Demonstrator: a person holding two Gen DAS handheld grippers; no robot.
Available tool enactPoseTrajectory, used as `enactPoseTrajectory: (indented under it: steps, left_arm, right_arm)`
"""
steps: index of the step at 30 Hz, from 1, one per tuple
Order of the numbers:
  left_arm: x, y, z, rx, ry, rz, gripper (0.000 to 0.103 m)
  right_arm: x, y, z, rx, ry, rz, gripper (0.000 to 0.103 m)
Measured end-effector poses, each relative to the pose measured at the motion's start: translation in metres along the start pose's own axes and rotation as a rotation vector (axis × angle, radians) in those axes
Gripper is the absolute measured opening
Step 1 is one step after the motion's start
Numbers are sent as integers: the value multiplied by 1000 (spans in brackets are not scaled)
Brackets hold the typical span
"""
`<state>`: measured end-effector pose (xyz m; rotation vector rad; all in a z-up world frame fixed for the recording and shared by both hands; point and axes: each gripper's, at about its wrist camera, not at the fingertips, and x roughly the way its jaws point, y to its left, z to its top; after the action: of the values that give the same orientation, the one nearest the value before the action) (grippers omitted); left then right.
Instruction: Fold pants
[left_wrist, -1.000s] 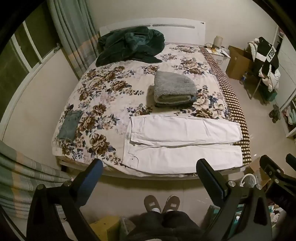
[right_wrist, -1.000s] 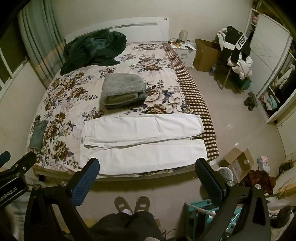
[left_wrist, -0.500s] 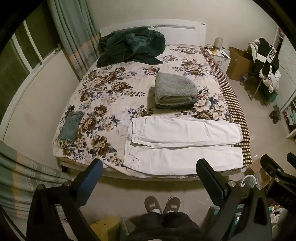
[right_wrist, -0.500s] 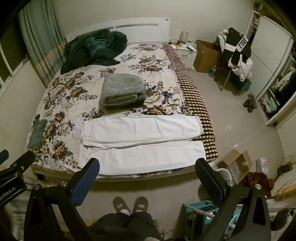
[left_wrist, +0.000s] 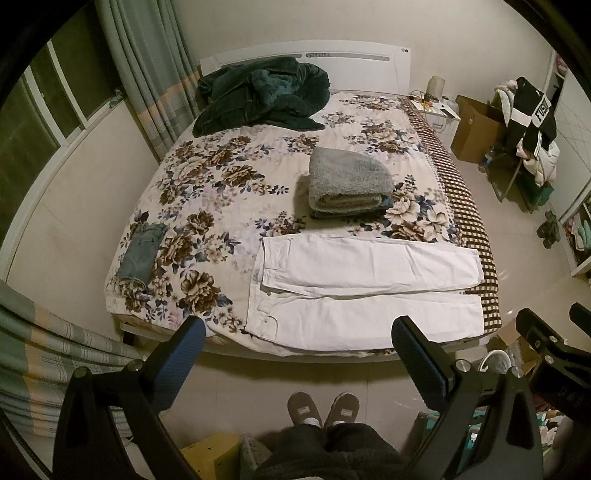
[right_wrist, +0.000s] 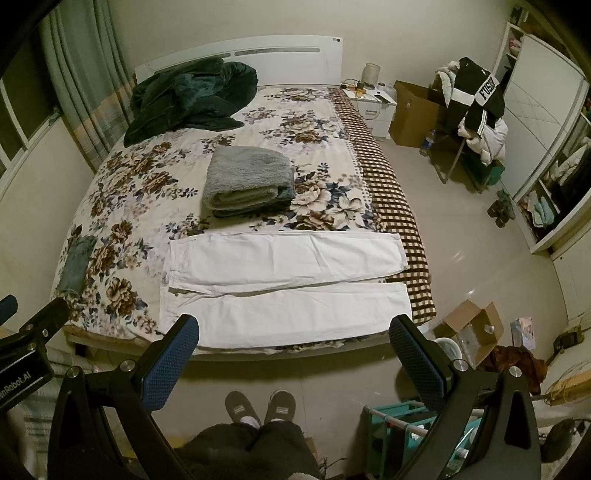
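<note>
White pants (left_wrist: 362, 288) (right_wrist: 284, 284) lie flat across the near end of a floral bed (left_wrist: 229, 184) (right_wrist: 147, 192), waistband to the left and both legs stretched to the right. The far leg lies slightly over the near one at the crotch. My left gripper (left_wrist: 297, 343) is open and hangs above the floor, short of the bed's near edge. My right gripper (right_wrist: 293, 339) is open too, at about the same distance. Neither touches the pants. The right gripper's body (left_wrist: 546, 347) shows at the left wrist view's right edge.
A folded grey blanket (left_wrist: 347, 184) (right_wrist: 247, 181) sits mid-bed behind the pants. A dark green coat (left_wrist: 258, 96) lies at the headboard and folded denim (left_wrist: 142, 251) at the left edge. A person's slippers (left_wrist: 323, 408) stand on the floor. Boxes (right_wrist: 472, 328) and a clothes-laden chair (right_wrist: 476, 110) crowd the right.
Both wrist views have drifted slightly, so the bed and pants sit a little lower in frame. The pants lie as before and both grippers stay open.
</note>
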<state>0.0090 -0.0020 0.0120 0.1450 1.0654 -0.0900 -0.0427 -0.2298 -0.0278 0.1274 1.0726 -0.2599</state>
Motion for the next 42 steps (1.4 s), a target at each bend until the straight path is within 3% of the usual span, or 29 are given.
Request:
enactPoseTrajectory:
  steps: [9,42]
  left_arm:
    - [-7,-3,14,1,-3,-6,103]
    - [-19,-8,11,-2,-24,-10,103]
  right_arm:
    - [-1,-1,1,-2,0,0,103]
    - [-8,1,-3,-4,-1,-2,103]
